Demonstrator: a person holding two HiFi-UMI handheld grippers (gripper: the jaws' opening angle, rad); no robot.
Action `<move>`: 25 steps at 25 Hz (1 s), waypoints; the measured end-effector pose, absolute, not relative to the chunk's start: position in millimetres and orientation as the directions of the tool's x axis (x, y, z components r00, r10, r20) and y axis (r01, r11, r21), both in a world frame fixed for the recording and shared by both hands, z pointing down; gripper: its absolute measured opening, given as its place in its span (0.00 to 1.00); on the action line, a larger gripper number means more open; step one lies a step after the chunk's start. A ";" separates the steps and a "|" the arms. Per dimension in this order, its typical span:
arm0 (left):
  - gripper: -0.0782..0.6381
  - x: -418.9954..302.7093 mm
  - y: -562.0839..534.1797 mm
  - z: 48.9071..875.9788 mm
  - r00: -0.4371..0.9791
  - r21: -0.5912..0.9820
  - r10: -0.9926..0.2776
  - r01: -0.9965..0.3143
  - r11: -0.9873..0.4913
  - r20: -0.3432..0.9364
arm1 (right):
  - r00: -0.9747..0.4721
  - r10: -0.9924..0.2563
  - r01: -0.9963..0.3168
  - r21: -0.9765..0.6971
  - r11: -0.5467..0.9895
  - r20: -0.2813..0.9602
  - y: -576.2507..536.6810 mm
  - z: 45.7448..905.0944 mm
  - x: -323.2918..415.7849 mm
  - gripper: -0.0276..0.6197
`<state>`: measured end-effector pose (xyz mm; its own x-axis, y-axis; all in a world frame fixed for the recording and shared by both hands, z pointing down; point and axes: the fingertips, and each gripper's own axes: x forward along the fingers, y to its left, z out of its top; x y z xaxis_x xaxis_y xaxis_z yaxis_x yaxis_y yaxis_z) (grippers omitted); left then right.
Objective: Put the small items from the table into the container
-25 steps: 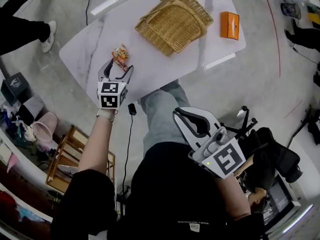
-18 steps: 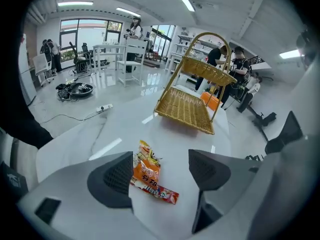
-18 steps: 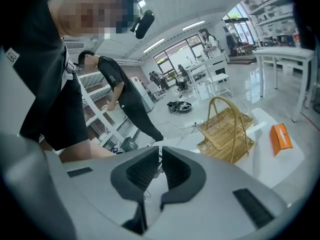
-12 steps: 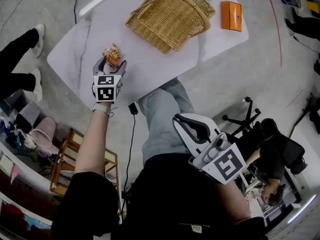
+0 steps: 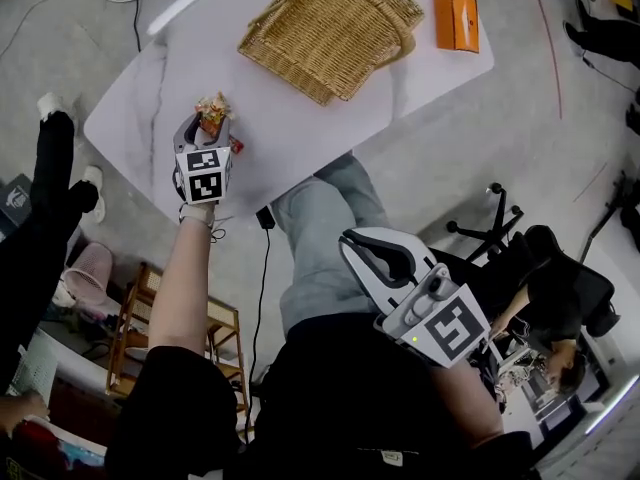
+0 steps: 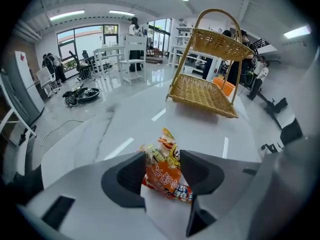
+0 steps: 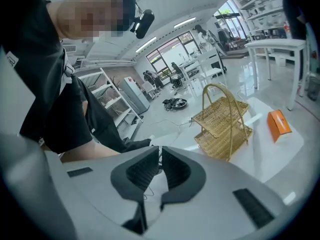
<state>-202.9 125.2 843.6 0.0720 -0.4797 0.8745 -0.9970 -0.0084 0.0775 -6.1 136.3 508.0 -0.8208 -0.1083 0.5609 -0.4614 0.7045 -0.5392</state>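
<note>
Closing on the snack packet [image 6: 164, 170] that lies between them on the counter [image 5: 290, 128], the jaws of the left gripper [image 5: 207, 133] face the wicker basket [image 5: 330, 28] well beyond, while the right gripper [image 7: 160, 166], jaws nearly together and empty, hangs farther off.

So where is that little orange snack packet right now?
In the head view the snack packet is at the white table's near left edge, between the left gripper's closing jaws, well apart from the wicker basket.
</note>
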 end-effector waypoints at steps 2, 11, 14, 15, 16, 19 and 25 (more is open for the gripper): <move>0.41 -202.6 123.2 843.5 0.071 0.067 -0.480 -0.997 -0.025 0.874 | -0.821 -0.107 -0.462 -0.543 0.701 0.560 135.7 509.0 -6.1 0.06; 0.33 -202.5 122.8 839.6 0.042 0.030 -0.475 -0.999 -0.033 0.879 | -0.820 -0.122 -0.473 -0.541 0.695 0.559 133.3 508.0 2.6 0.06; 0.32 -198.8 123.5 834.1 0.037 0.022 -0.476 -0.999 -0.038 0.878 | -0.823 -0.133 -0.475 -0.540 0.695 0.552 132.2 505.1 6.6 0.06; 0.32 -197.9 124.1 831.2 0.036 0.019 -0.479 -0.999 -0.039 0.877 | -0.825 -0.137 -0.474 -0.539 0.697 0.549 132.4 503.6 7.5 0.06; 0.32 -196.9 124.8 827.7 0.034 0.017 -0.482 -0.999 -0.039 0.876 | -0.826 -0.140 -0.473 -0.537 0.699 0.546 132.8 501.8 8.7 0.06; 0.31 -192.8 125.9 811.8 0.028 0.010 -0.491 -0.999 -0.039 0.870 | -0.831 -0.150 -0.470 -0.533 0.704 0.535 133.0 493.4 13.5 0.06; 0.30 -176.2 126.5 756.3 0.035 0.002 -0.520 -0.998 -0.064 0.854 | -0.850 -0.183 -0.461 -0.531 0.711 0.493 133.2 457.7 21.2 0.06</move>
<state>-176.2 126.5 756.3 0.0346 -0.5197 0.8536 -0.9980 -0.0639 0.0016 21.2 133.2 457.7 -0.8505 -0.1832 0.4931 -0.4609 0.7113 -0.5307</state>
